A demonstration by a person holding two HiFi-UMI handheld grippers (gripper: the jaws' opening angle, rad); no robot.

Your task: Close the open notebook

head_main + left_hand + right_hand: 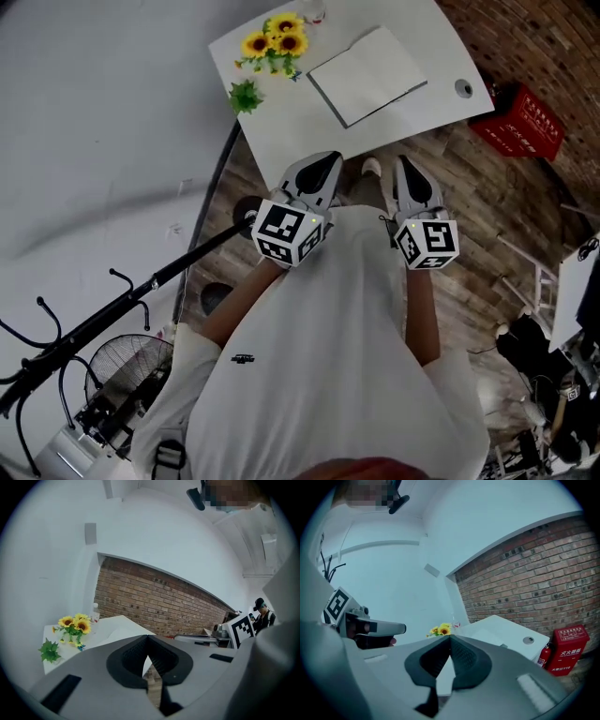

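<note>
White table (281,131) stands by a brick wall (544,47), in front of the person. Notebook (367,75) lies flat on the table's far half, just beside the sunflowers (277,42). Left gripper (328,159) and right gripper (405,164) are held side by side at the table's near edge, well apart from the notebook. Both pairs of jaws are together, with nothing between them.

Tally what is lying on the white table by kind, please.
notebook: 1
sunflower bunch: 1
green leafy sprig: 1
clear container, at the far edge: 1
Total: 4
</note>
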